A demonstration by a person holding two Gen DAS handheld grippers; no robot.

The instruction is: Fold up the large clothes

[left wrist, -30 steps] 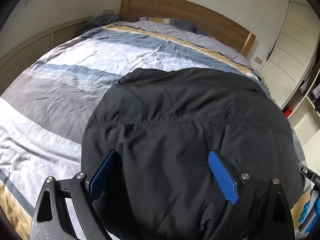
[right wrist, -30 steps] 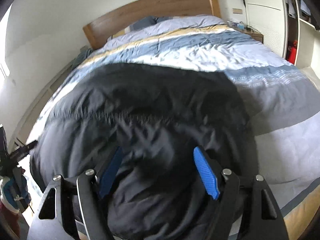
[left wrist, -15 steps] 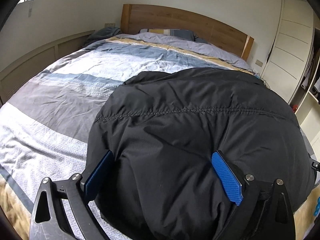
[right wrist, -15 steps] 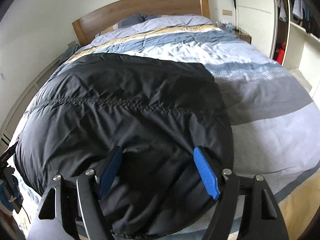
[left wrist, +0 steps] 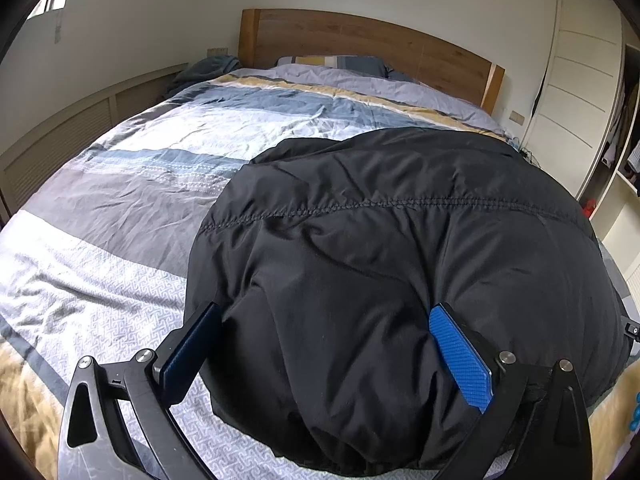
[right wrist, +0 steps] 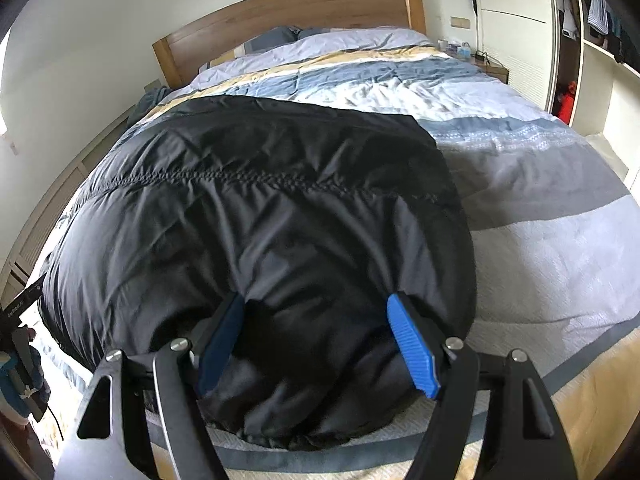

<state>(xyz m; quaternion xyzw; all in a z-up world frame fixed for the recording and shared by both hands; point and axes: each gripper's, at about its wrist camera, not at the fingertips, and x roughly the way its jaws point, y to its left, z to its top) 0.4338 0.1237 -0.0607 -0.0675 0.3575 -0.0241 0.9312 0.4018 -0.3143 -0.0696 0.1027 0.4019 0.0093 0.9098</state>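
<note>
A large black padded jacket [left wrist: 400, 248] lies spread on the bed, with a stitched seam across its middle; it also shows in the right wrist view [right wrist: 256, 216]. My left gripper [left wrist: 320, 344] is open, its blue pads either side of a puffed fold at the jacket's near left edge. My right gripper [right wrist: 316, 340] is open too, its jaws straddling the jacket's near right edge. Neither gripper pinches the cloth.
The bed has a striped grey, blue and tan duvet [left wrist: 132, 184] and a wooden headboard [left wrist: 360, 40]. A white wardrobe [left wrist: 576, 92] stands at the right. A nightstand [right wrist: 488, 66] with small items is by the bed. The other gripper shows at the left edge [right wrist: 20, 320].
Both grippers have drawn back and lowered toward the foot of the bed. The jacket has settled flatter on the duvet. Both grippers stay open.
</note>
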